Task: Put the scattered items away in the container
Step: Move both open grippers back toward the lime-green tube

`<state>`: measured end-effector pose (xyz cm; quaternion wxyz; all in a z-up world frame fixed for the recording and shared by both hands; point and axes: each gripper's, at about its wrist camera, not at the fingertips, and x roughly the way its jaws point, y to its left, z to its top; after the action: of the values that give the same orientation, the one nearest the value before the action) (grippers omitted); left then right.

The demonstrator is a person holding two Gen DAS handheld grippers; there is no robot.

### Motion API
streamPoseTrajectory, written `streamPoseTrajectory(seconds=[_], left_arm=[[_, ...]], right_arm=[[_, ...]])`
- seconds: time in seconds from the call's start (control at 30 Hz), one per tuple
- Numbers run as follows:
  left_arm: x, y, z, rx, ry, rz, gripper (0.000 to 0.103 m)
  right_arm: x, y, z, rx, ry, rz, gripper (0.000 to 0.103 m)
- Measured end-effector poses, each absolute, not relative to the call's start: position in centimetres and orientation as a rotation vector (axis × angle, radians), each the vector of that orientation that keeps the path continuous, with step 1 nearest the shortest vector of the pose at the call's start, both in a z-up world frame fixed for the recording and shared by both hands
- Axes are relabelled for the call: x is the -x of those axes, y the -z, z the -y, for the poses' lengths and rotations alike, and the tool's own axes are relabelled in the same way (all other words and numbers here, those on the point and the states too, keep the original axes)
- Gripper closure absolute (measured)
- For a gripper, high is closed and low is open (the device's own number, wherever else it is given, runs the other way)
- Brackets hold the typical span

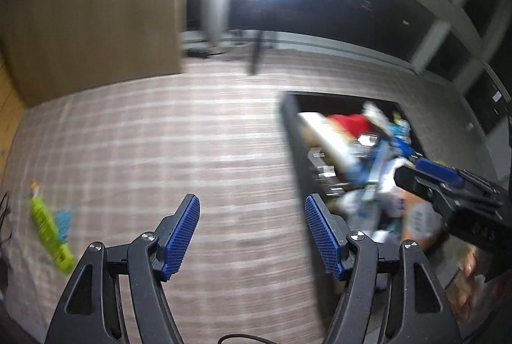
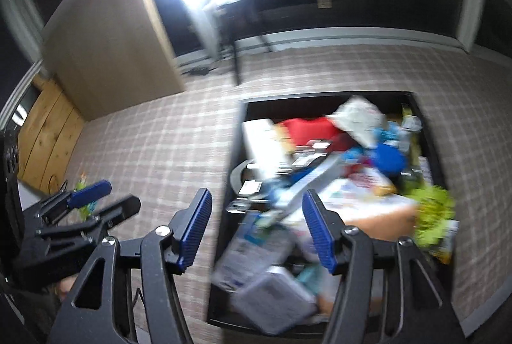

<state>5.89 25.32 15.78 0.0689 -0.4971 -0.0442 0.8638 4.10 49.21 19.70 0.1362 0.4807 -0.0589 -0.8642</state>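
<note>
Jaws of the left gripper (image 1: 252, 236) stand apart and empty over bare plaid cloth (image 1: 160, 135); the right gripper (image 2: 257, 232) gapes empty above the heaped black container (image 2: 235, 132). One green packet (image 1: 48, 228) lies well apart at the cloth's left edge, beside a teal scrap (image 1: 64, 222). Risks, as I judge them: a hurried grab pinches cloth with the packet, or another item dropped on the heap slides off.
</note>
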Motion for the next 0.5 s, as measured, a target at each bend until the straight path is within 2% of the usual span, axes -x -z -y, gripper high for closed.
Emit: streamPoseTrajectory(seconds=[0.5], left_arm=[[-11.2, -11.8, -1.4, 1.695, -2.846, 0.552, 0.038]], right_arm=[[-4.4, -17.8, -26.2, -1.304, 2.173, -0.021, 0.041]])
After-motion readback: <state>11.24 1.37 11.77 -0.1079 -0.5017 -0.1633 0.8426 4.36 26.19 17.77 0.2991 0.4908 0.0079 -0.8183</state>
